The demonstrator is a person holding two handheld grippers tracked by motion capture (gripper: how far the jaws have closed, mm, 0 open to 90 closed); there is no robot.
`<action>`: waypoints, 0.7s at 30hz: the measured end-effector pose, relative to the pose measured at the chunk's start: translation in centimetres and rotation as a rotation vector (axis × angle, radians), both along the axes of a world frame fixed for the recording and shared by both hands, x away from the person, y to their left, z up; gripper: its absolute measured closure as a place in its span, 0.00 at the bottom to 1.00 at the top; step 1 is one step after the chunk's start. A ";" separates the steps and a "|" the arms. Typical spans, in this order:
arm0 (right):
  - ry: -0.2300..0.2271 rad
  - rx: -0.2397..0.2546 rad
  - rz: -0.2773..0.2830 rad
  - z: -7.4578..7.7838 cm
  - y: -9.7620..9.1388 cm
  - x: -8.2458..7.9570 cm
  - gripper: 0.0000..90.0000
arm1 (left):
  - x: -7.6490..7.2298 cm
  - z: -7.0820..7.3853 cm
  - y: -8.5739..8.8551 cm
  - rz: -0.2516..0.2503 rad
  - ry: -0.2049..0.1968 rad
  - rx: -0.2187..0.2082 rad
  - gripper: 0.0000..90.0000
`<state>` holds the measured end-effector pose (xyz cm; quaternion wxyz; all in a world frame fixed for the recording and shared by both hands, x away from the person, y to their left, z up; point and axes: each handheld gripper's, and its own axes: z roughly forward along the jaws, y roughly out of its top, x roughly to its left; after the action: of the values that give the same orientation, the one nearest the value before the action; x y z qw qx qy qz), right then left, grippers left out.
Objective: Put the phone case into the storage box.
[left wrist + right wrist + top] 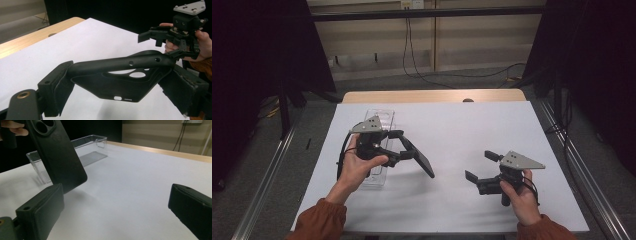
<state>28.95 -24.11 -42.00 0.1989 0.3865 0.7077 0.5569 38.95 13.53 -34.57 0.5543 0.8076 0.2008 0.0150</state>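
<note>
While the white sheet-covered table (462, 125) spreads wide under both hands, the clear rectangular plastic bin (381, 120) sits at its left side, behind the left hand. Held up off the table, just right of that bin, the black soft-plastic phone case (419, 159) is clamped across its width between the jaws of the left gripper (398, 145), its camera cutout near one jaw. Well apart at the right, the right gripper (481, 166) hangs wide open, holding nothing.
</note>
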 end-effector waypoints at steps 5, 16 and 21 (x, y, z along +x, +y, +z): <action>-0.008 -0.014 -0.035 -0.2 -0.7 -0.6 0.00 | 0.1 0.3 0.5 0.031 -0.003 0.002 0.16; -0.052 -0.030 -0.125 -0.1 -2.2 -2.4 0.00 | 0.1 0.9 1.0 0.077 -0.002 0.018 0.16; -0.042 -0.040 -0.159 -0.5 -2.9 -2.9 0.00 | 0.3 1.2 1.3 0.102 0.005 0.016 0.16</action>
<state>26.06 -26.99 -42.47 0.2648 0.4257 0.6815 0.5332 39.22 14.81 -33.37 0.5459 0.8007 0.2429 0.0429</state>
